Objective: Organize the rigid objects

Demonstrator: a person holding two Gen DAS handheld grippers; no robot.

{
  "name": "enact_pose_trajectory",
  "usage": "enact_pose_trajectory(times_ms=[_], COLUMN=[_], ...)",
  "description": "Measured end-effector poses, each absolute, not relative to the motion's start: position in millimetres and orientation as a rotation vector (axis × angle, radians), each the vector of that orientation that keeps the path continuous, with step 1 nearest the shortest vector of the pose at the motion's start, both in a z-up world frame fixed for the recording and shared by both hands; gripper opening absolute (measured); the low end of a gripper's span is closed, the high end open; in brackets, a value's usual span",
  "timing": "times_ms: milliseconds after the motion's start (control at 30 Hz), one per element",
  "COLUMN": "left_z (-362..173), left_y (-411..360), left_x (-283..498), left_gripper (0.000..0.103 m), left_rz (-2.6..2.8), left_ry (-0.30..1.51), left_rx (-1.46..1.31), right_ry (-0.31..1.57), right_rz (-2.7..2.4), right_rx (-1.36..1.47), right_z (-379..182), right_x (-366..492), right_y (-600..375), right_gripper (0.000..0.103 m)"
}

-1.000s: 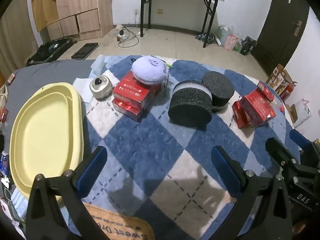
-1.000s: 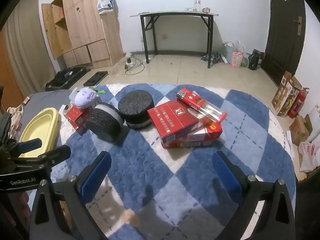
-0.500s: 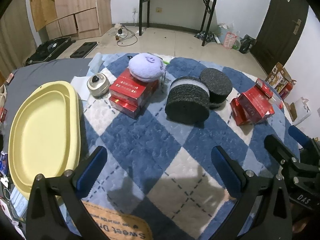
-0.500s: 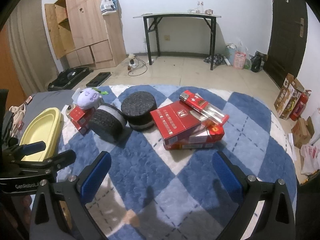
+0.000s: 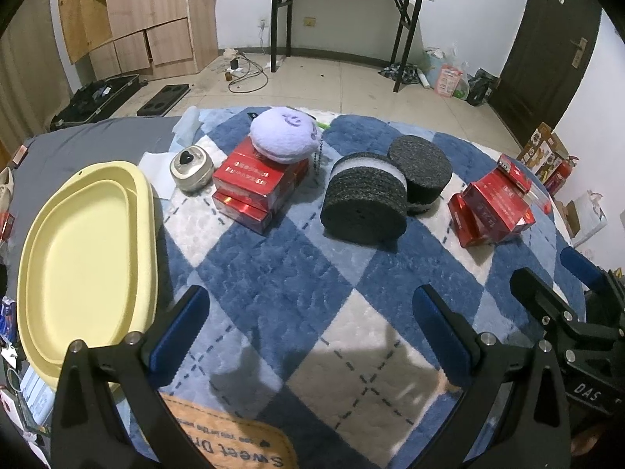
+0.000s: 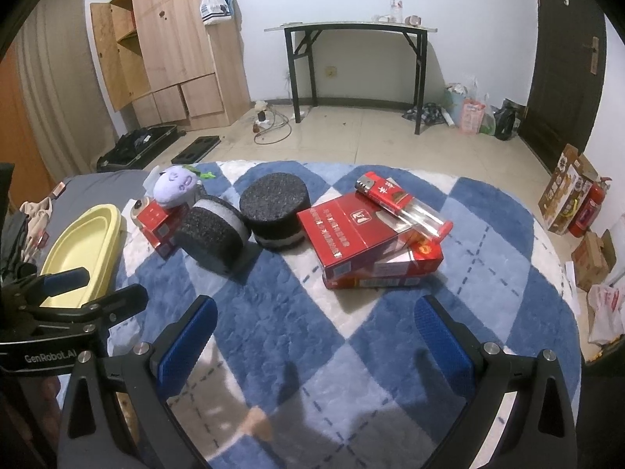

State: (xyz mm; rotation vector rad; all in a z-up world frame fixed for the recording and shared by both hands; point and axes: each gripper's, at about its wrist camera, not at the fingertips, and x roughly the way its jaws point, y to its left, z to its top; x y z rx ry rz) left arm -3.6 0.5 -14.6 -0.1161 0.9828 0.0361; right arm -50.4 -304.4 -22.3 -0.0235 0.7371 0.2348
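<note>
On a blue and white checked rug lie two stacks of red boxes. The left stack (image 5: 254, 185) carries a purple plush toy (image 5: 283, 138); the right stack (image 6: 371, 242) carries a lighter and a narrow red box (image 6: 402, 205). Between them are two black foam discs, one on its edge (image 5: 363, 205) and one lying flat (image 5: 422, 168). A small round silver tin (image 5: 191, 164) sits beside the left stack. A yellow oval tray (image 5: 82, 242) lies at the far left. My left gripper (image 5: 310, 328) and right gripper (image 6: 314, 332) both hover open above the near rug, holding nothing.
A brown doormat (image 5: 234, 445) lies under the left gripper. Beyond the rug are a black-legged table (image 6: 351, 31), wooden cabinets (image 6: 172, 39), a dark door (image 5: 547, 39), and bags and cardboard boxes (image 6: 574, 191) at the right.
Both grippers have lifted and pulled back slightly, so the objects sit a little farther off in view. Nothing on the rug has moved, and both stay open.
</note>
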Motion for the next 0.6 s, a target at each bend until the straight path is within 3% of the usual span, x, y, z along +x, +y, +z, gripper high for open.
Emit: enact_pose_trajectory(times_ms=[600], left_z=[-16.5], left_y=[-4.9], left_x=[-4.3], left_gripper=[0.103], left_rz=[0.028], left_ry=[0.985], left_rx=[-0.116], right_ry=[0.745], right_rz=[0.238], right_rx=[-0.036], right_z=[-24.9], right_x=[-49.9], right_y=[-302.5], right_gripper=[0.103])
